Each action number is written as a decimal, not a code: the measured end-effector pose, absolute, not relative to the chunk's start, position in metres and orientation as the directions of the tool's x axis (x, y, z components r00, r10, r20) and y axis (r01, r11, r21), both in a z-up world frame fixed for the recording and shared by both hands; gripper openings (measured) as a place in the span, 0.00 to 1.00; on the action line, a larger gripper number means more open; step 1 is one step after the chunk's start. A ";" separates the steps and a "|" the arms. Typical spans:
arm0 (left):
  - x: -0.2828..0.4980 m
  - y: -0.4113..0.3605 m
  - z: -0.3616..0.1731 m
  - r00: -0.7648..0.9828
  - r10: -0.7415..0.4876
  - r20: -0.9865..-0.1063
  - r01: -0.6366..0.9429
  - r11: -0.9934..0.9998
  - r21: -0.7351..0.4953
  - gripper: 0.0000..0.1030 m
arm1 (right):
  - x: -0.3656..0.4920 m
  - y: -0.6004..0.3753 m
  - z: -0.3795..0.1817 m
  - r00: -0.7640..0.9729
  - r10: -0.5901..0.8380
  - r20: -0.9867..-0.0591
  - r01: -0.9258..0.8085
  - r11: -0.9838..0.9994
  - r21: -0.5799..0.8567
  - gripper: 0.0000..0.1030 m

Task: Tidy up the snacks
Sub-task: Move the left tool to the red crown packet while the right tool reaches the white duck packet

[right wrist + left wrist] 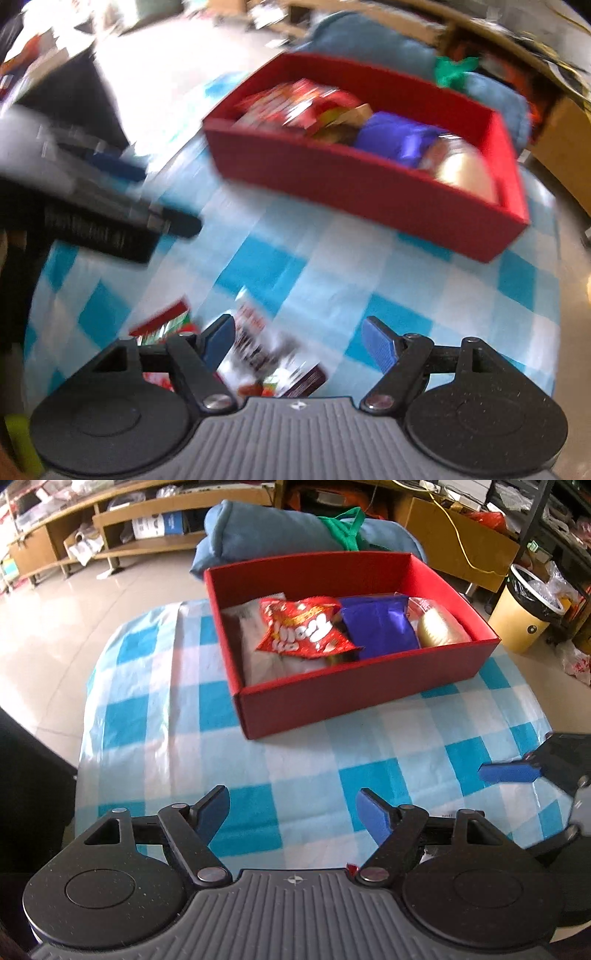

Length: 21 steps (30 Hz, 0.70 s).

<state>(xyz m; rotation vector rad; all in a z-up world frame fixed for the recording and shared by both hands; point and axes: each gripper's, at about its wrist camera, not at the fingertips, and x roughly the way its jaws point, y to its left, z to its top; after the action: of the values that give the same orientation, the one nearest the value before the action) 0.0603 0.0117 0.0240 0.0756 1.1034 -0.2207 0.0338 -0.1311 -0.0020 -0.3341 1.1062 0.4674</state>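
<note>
A red box [354,690] stands at the far side of the blue-and-white checked tablecloth [177,716]. Side by side in it lie a white bag, a red snack packet [303,627], a purple packet [384,624] and a golden round pack [439,627]. My left gripper [292,794] hangs open over bare cloth in front of the box, holding nothing. The right wrist view is blurred. There my right gripper [299,322] is open above a white-and-red packet [258,354] lying on the cloth by its left finger. A red-and-green packet [162,325] lies beside that one.
A blue cushion [280,531] with a green strap sits behind the box. A yellow bin [524,616] with a black liner stands on the floor at right. Wooden shelves [110,524] line the back. The round table's edge drops off left and right.
</note>
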 end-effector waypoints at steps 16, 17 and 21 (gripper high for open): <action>0.060 0.018 0.018 0.390 -0.180 -0.903 0.214 0.972 -0.101 0.82 | 0.050 -0.134 -0.028 0.349 0.152 -0.925 -0.433 0.901 -0.016 0.61; 0.060 0.018 0.018 0.391 -0.181 -0.902 0.214 0.971 -0.102 0.82 | 0.054 -0.143 -0.027 0.367 0.128 -0.922 -0.371 0.929 -0.018 0.61; 0.058 0.018 0.020 0.394 -0.189 -0.900 0.218 0.970 -0.108 0.82 | 0.061 -0.175 -0.025 0.348 0.138 -0.927 -0.256 0.965 0.048 0.62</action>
<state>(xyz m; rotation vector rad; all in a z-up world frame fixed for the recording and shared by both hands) 0.0585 0.0179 0.0203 0.0286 1.1374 -0.2583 0.0608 -0.1745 -0.0247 -0.1126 1.1891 0.2564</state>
